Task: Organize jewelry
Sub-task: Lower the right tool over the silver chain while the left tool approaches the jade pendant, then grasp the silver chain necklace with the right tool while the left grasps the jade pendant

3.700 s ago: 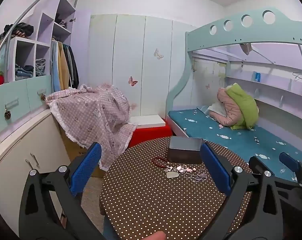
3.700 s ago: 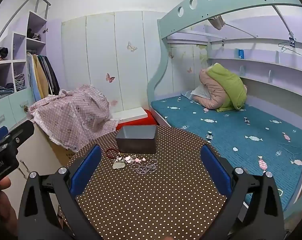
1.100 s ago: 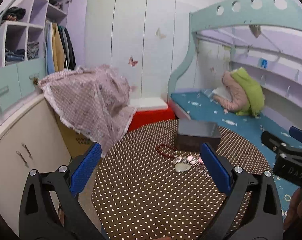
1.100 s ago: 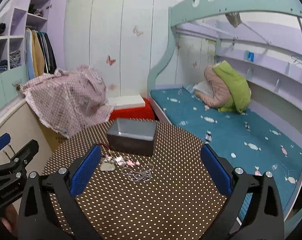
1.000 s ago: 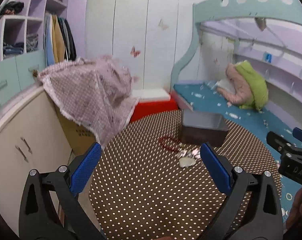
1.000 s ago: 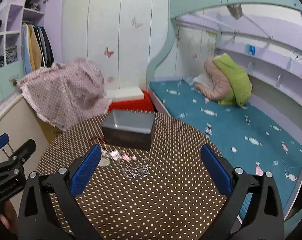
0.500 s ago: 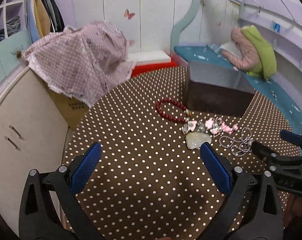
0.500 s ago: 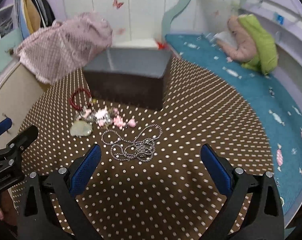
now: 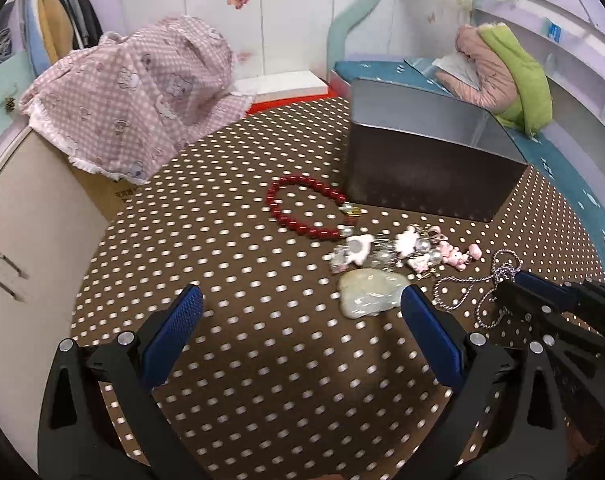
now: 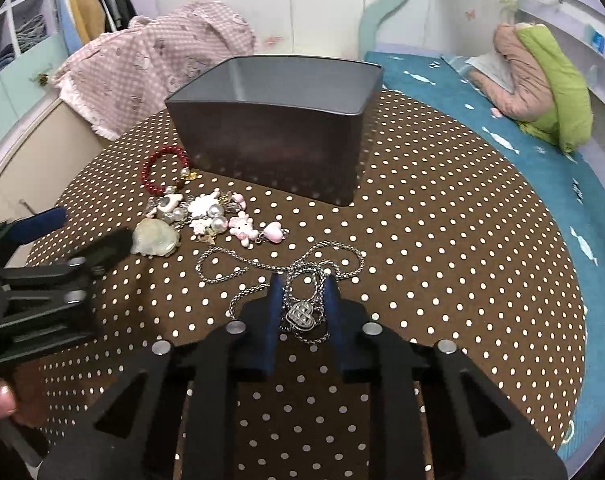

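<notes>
Necklace [image 10: 302, 280] now sits between the closing right tool [image 10: 302, 286].

Even, soft indoor light; no glare. Faint shadows under the grippers on the table [image 9: 230, 216]. Strong fisheye bending and dark corners; slight motion blur, mostly in the left view.

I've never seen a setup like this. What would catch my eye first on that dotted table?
Probably the right gripper, its blue jaws closing around a silver necklace with a heart pendant at the table's near edge. Behind it stands an open grey box, with a red bead bracelet and pink charms scattered to its left. The left gripper hangs open beside a pale stone.
</notes>
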Tool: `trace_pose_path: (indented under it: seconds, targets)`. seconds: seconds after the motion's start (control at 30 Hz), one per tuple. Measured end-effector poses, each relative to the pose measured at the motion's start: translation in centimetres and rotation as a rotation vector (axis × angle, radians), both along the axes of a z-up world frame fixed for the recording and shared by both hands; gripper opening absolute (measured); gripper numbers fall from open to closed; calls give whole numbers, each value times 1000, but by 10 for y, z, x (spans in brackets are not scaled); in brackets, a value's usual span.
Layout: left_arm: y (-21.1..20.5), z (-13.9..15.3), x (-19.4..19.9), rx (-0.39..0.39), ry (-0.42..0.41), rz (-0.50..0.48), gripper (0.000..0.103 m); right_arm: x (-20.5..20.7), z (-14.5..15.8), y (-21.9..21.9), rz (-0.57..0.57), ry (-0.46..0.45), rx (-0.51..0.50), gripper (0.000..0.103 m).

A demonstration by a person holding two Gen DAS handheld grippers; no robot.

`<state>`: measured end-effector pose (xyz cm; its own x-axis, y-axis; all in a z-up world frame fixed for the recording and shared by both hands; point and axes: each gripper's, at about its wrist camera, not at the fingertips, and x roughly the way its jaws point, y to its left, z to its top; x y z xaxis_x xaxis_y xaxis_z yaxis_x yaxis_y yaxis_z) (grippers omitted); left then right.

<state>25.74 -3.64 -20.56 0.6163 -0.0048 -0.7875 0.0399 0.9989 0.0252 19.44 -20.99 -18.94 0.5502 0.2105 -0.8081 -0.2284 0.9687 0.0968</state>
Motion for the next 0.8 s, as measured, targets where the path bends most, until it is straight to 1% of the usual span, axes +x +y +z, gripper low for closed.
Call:
trace_pose_path:
  seconds: [0.2, 0.33, 0.37, 0.4, 0.43, 0.47, 0.5, 0.53, 0.6, 0.63, 0.7, 0.8]
  targets:
    - [-14, -20, 18, 20, 54, -5, 98, 5, -2, -14, -14, 4, 41, 17]
    - [-11, -22, 22, -21, 56, -5, 97, 7, 4, -15, -3, 0, 54, 17]
    - [-12, -21, 23, -21, 54, -11, 93, 8, 4, -15, 2, -2, 56, 17]
    - [-13, -19, 22, -21, 43, -23, 83, 9, 5, -15, 9, -3, 58, 17]
    - [-15, -18, 21, -18, 34, -37, 76, 9, 6, -15, 12, -4, 62, 17]
    - [-14, -18, 19, -21, 31, -48, 68, 9, 6, -14, 15, -5, 66, 17]
    - [-16, -18, 16, -21, 27, -67, 62, 9, 7, -13, 18, -7, 71, 17]
    - [-17, -18, 14, -21, 25, -78, 59, 9, 8, -13, 22, -8, 72, 17]
    - [-15, -17, 9, -37, 23, -93, 47, 9, 10, -13, 30, -12, 75, 17]
    - [-14, -16, 8, -50, 23, -96, 44, 9, 12, -12, 33, -14, 76, 17]
    - [-8, -15, 4, -95, 28, -102, 43, 8, 15, -13, 38, -20, 76, 17]
    - [-3, -14, 0, -126, 26, -110, 43, 6, 20, -12, 41, -28, 75, 17]
